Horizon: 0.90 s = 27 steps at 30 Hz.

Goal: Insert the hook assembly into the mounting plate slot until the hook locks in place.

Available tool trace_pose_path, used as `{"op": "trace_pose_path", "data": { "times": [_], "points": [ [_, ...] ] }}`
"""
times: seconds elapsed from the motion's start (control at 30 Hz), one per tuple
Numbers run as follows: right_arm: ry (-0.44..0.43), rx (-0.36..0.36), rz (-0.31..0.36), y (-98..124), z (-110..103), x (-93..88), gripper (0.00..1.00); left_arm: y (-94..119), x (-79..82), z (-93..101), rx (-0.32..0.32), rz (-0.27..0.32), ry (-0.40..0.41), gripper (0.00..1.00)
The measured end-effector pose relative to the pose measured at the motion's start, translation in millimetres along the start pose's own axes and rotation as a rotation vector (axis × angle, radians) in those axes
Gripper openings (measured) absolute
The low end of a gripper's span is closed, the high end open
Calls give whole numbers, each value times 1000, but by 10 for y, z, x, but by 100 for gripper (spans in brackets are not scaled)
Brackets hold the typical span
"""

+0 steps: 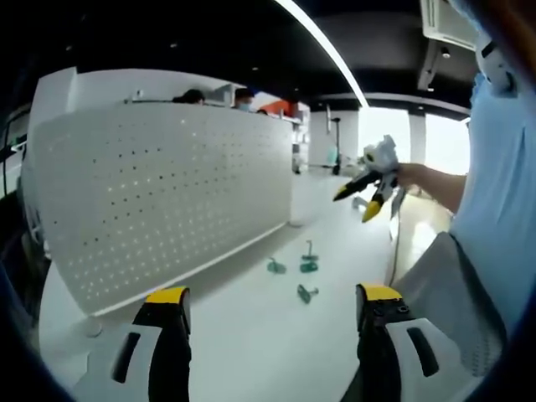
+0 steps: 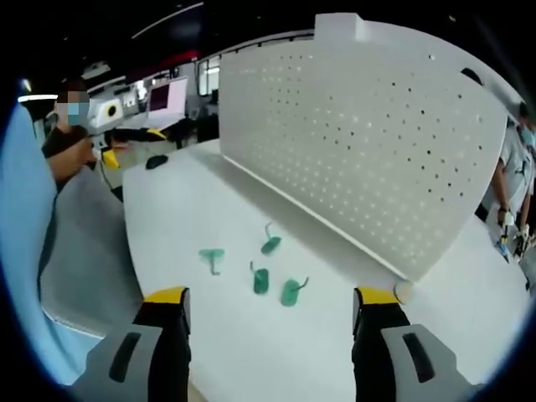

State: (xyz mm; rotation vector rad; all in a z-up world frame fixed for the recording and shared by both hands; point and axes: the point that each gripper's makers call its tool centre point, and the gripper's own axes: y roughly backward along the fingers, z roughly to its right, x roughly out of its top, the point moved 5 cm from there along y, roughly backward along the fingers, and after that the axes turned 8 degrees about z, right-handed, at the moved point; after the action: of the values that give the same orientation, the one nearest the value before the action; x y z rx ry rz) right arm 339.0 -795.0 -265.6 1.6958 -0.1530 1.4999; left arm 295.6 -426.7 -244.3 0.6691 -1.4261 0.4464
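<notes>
White tabletop [image 2: 209,209] carries a perforated pegboard [image 2: 368,142] and small green hooks [image 2: 261,280] (translucent plastic). Left gripper [image 1: 272,306] and right gripper [image 2: 270,306] both gape, holding nothing.

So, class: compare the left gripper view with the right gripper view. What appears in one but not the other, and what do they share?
The left gripper view alone has the other gripper raised in a person's hand, and three green hooks.

The right gripper view alone has four green hooks and a dark object far back on the table.

Both share the white pegboard, the white table and open yellow-tipped jaws.
</notes>
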Motion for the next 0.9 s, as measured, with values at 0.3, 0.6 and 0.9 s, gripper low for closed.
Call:
{"op": "trace_pose_path", "data": {
  "times": [0.3,0.6,0.9],
  "points": [
    [-18,1,-11,-75,44,43,75,-42,-13,-5,-4,17,8,83],
    [-27,8,-18,-170,93,40,73,-51,-33,-5,2,27,20,82],
    [-66,15,-20,-282,158,-36,72,-48,-53,2,-1,24,30,81]
  ]
}}
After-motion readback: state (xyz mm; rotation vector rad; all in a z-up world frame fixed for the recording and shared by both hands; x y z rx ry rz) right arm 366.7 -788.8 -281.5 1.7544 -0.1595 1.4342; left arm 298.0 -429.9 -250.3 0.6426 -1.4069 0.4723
